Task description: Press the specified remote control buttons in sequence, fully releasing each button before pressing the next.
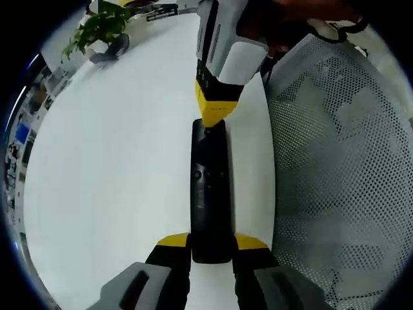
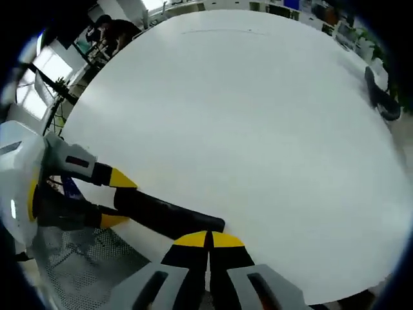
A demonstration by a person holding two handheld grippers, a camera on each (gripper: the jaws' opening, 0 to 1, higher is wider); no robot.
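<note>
Between left gripper (image 1: 211,244) pinching fingers, remote (image 1: 209,194) lengthwise toward right gripper's (image 2: 208,239) pressed-together tips.

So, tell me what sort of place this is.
Probably an open-plan office or lab: a large white table, a potted plant at its far edge, and desks with a seated person beyond.

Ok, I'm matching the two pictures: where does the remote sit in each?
Left gripper view: remote runs up the centre, near end between the left gripper's jaws.
Right gripper view: remote lies lower left, slanting.
Shared landmark: right gripper, closed tip at the remote's far end.
</note>
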